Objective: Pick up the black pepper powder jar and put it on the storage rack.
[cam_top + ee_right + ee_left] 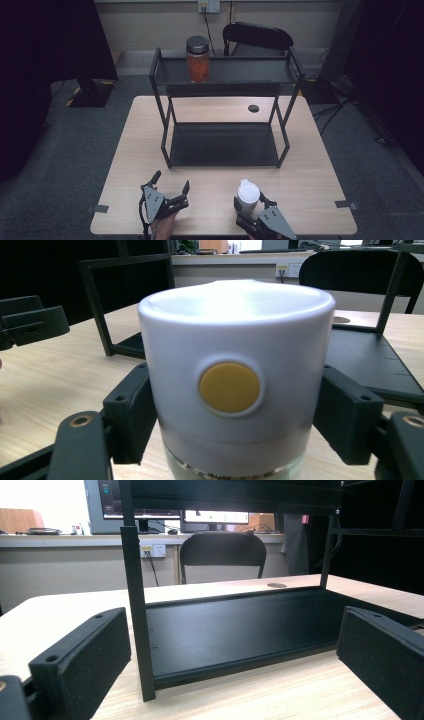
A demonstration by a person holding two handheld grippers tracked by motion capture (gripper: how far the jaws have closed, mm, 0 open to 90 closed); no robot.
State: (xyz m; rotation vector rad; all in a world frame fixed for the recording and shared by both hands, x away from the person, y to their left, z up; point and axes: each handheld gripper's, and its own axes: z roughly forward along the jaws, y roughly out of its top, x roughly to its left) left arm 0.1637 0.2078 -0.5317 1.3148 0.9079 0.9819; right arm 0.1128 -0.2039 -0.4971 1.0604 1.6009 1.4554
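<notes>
The right gripper [248, 204] squeezed the white-lidded jar [248, 195] at the table's [140, 150] front edge, w/ the black shelf rack [225, 145] just behind. The left gripper [171, 186] sat wide open, holding nothing. The jaws held up near the lid, so the jar could tip or slip if lifted too fast.

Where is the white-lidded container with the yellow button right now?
In the high view, the white-lidded container stands near the table's front edge on the right, between the jaws of the right hand-held gripper, in front of the black metal shelf rack.
</notes>
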